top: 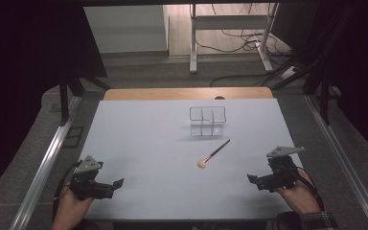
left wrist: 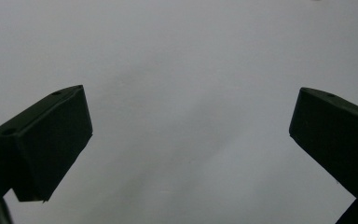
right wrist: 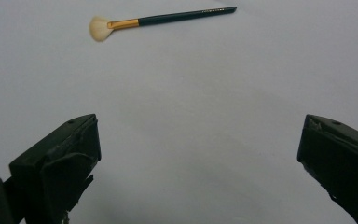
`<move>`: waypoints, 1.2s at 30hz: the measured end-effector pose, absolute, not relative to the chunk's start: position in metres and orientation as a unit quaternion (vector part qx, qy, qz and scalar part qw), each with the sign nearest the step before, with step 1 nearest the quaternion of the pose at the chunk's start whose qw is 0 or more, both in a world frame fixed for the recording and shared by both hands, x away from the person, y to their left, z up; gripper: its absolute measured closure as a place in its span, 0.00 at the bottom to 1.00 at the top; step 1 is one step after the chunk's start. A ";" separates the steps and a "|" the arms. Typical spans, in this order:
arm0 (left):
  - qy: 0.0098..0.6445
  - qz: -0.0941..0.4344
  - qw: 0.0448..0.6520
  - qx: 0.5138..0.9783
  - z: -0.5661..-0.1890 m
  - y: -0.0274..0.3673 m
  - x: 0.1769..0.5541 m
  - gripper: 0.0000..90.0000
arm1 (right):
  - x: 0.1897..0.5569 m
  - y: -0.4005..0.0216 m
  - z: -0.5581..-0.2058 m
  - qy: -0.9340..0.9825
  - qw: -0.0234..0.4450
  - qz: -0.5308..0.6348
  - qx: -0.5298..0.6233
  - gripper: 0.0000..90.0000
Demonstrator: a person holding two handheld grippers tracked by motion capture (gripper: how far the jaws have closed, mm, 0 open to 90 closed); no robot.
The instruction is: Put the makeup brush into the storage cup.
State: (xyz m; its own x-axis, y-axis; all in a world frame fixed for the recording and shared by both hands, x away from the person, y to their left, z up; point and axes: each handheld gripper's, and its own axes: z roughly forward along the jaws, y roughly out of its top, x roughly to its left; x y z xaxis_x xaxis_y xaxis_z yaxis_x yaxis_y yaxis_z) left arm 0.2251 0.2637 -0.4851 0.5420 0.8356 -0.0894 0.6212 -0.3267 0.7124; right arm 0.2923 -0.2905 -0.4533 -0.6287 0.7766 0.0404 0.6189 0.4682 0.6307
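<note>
From the high view, the makeup brush (top: 214,154) lies mid-table just short of the clear organizer (top: 208,121), handle toward 1 o'clock, nearer the right gripper (top: 255,181) than the left gripper (top: 118,184). In the left gripper view, jaws gape wide over bare table. In the right gripper view, jaws spread wide; the brush sits at 11 o'clock, lying crosswise, bristles left.

A brush (top: 214,154) lies mid-table (top: 139,143), just before an organizer (top: 208,121), between the two tools.
</note>
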 end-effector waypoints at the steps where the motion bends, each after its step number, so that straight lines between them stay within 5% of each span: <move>1: 0.455 0.148 0.360 0.801 -0.485 0.264 0.225 0.00 | 0.293 -0.290 -0.452 0.850 0.127 0.304 0.411 0.00; 36: 0.452 0.150 0.350 0.807 -0.485 0.263 0.225 0.00 | 0.324 -0.273 -0.444 0.870 0.127 0.263 0.396 0.00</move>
State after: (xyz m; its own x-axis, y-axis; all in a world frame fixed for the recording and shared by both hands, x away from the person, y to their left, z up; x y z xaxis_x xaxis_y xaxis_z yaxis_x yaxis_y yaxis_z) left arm 0.2253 0.2627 -0.4850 0.5467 0.8339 -0.0752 0.6243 -0.3461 0.7003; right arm 0.3240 -0.2725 -0.4439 -0.6534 0.7569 -0.0125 0.6231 0.5471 0.5589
